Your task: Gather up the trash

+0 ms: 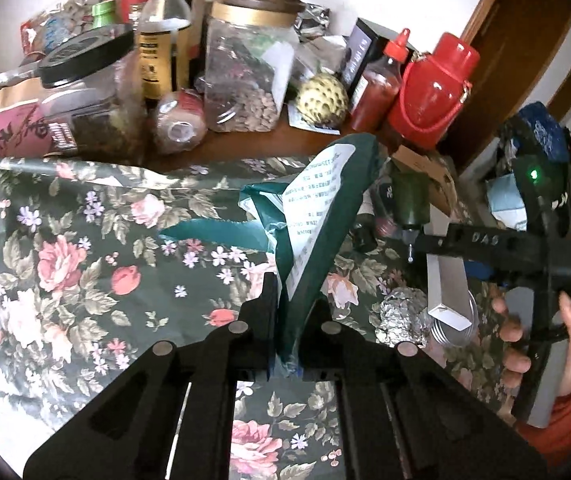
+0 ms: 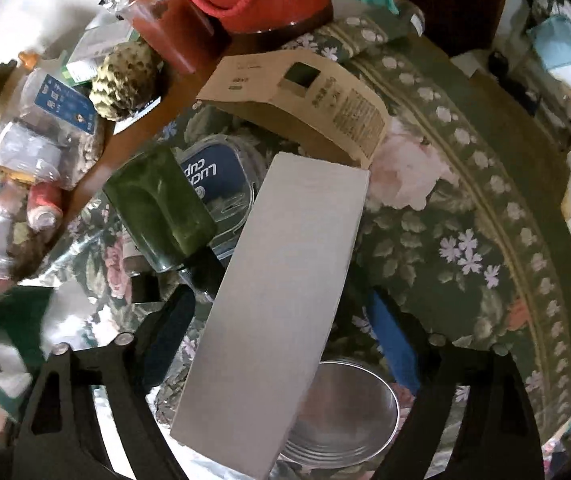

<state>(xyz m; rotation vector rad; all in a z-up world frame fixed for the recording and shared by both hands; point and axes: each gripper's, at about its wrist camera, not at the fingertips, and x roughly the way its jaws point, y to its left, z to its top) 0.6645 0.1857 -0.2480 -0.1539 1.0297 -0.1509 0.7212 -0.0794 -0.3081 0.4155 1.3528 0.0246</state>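
Left gripper [image 1: 295, 320] is clenched on the green wrapper [image 1: 317, 216]. Right gripper [image 2: 281, 344], jaws apart, straddles the grey box [image 2: 285, 280]; close squarely, avoiding the foil dish [image 2: 345, 412] at 5 o'clock.

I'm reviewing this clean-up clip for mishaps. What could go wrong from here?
The left tool pinches only the green wrapper's lower edge, so it could slip free. The right tool straddles the grey box, which lies partly on a clear lid beside a green bottle; closing might knock either.

Home dining table, floral tablecloth [image 1: 65, 220], food jars [image 1: 245, 60], sauce bottle [image 1: 381, 80], red flask [image 1: 433, 88], wooden door [image 1: 525, 20]
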